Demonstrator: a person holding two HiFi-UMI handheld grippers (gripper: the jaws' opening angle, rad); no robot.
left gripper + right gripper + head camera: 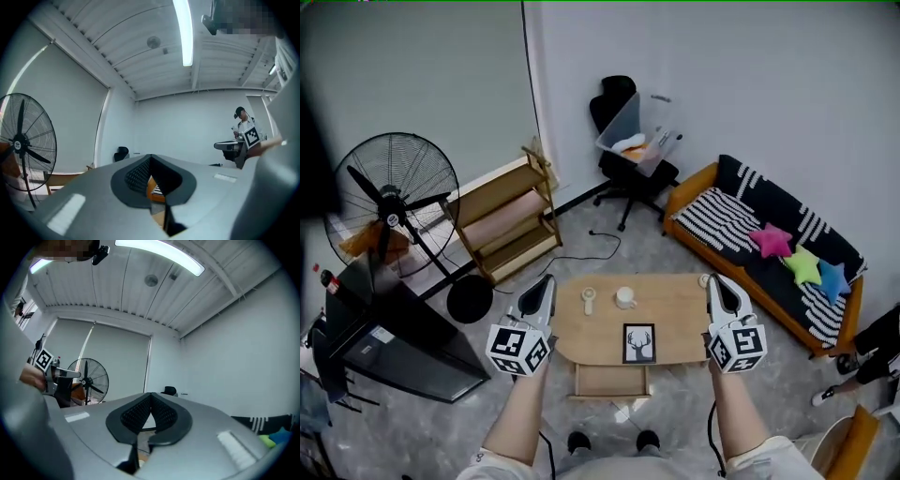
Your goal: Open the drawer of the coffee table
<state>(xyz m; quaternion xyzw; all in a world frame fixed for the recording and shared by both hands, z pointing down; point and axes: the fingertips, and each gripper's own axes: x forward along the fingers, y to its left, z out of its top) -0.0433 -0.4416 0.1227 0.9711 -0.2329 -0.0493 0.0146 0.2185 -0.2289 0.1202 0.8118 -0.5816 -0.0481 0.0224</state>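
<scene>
- Head view: the left gripper (547,281) and the right gripper (718,280) are held up over the two ends of the coffee table (675,314), touching nothing. The drawer (610,380) is seen pulled out beneath the table's near edge, just below a framed picture (638,343) and a cup (624,298) on the top.
- Left gripper view: the jaws are closed tip to tip, with nothing held between them. A fan (21,145) is shown at the left.
- Right gripper view: the jaws are pressed together and empty. The fan (87,380) and a chair (168,391) are seen beyond.
</scene>
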